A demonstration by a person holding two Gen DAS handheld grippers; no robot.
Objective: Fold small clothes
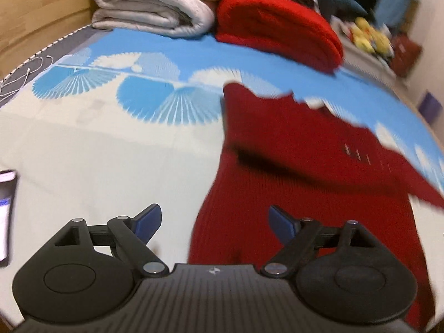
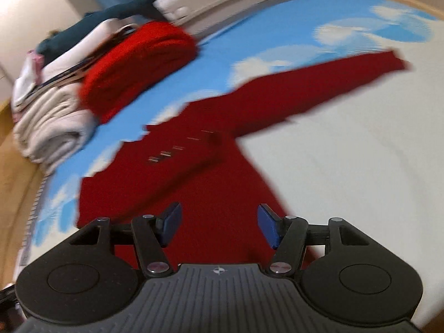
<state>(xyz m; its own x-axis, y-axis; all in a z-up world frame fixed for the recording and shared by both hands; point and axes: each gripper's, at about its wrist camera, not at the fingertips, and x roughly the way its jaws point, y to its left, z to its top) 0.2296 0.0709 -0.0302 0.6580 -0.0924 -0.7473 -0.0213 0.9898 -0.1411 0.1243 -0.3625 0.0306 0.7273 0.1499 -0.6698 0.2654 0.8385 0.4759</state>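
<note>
At the far left of the left wrist view, a phone (image 1: 7, 216) with a lit screen lies on the pale part of the bed sheet (image 1: 111, 149), and a thin white cable (image 1: 25, 75) trails near the mattress edge. Behind, a folded cream quilt (image 1: 155, 5) sits just beside a folded bright red blanket (image 1: 277, 25), the two touching. The left gripper (image 1: 213, 223) hovers low over the bed with its blue fingers (image 1: 148, 220) spread apart and grasping nothing; the left one is over bare sheet, the right one over the dark red sweater (image 1: 305, 183). The sweater lies flat on the sheet, body toward the camera, one sleeve folded across its chest and a row of small buttons visible.

In the right wrist view, the same quilt and blanket pile is at the left. The right gripper (image 2: 219, 226) is also released, fingers (image 2: 267, 229) wide apart above the sweater's lower body. The sweater's other sleeve (image 2: 333, 80) stretches out to the upper right, lying on the sheet. Both views are motion-blurred.
</note>
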